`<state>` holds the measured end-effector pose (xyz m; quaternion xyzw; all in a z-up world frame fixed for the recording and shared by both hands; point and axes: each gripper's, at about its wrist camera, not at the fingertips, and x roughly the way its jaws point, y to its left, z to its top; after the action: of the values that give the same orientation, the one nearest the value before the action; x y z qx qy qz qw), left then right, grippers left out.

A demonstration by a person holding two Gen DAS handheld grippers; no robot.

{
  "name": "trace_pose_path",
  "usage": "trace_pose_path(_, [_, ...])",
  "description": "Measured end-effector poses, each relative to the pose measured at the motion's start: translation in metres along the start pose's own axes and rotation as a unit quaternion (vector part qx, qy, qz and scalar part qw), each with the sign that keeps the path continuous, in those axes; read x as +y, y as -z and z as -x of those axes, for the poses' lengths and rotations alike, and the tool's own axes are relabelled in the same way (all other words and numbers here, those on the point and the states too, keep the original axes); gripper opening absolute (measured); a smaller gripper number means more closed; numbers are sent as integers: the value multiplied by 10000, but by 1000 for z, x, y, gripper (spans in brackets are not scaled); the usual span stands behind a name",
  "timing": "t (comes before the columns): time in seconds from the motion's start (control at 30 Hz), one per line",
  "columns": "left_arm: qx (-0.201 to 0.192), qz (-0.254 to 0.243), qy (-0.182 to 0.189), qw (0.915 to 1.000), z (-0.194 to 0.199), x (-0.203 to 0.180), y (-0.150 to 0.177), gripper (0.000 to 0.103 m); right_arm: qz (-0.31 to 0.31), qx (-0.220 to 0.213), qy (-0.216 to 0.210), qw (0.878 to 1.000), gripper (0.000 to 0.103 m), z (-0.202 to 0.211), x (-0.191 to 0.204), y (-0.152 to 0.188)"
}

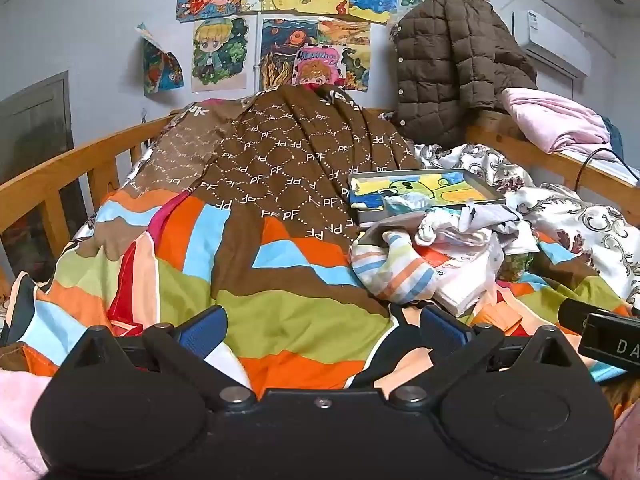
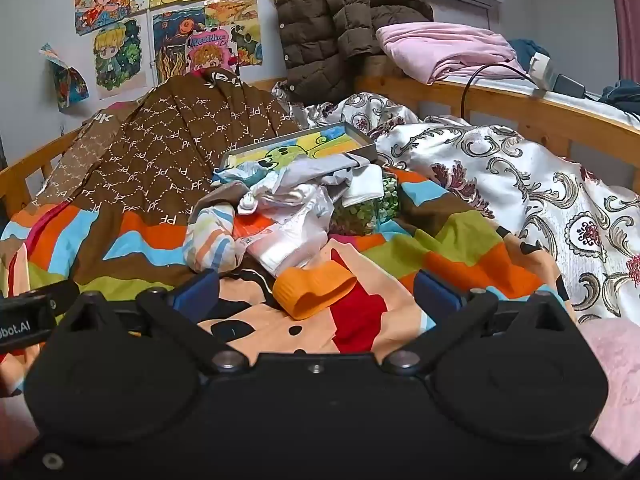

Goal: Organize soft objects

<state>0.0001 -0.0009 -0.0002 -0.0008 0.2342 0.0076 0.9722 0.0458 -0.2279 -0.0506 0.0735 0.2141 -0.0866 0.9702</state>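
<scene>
Both claws hover wide open and empty over the bedspread (image 1: 280, 320): left gripper (image 1: 320, 330), right gripper (image 2: 316, 294). Nothing seems picked yet. The orange sock (image 2: 314, 290) lies between the right fingertips; closing there looks next, with the clothes pile (image 2: 288, 212) just ahead.

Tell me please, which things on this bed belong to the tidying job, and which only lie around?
For the job:
striped sock
white garment pile
orange soft piece

Lying about:
framed drawing
brown jacket
wall pictures
air conditioner
</scene>
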Motion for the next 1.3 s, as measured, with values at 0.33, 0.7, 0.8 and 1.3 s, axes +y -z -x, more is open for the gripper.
trace_pose_path(0.33, [-38,56,36,10000,5,0,-3,102,-19,-68,-15,10000,103,1,0,0])
trace_pose_path(0.7, [-35,51,55,10000,2,2,-1,102,-17,-70,-16,10000,103,2,-1,0])
trace_pose_path(0.8, [-37,50,58,10000,2,2,-1,102,-19,-72,-15,10000,103,2,-1,1])
trace_pose_path(1.3, [-35,50,59,10000,2,2,-1,102,-18,-72,-16,10000,102,2,0,1])
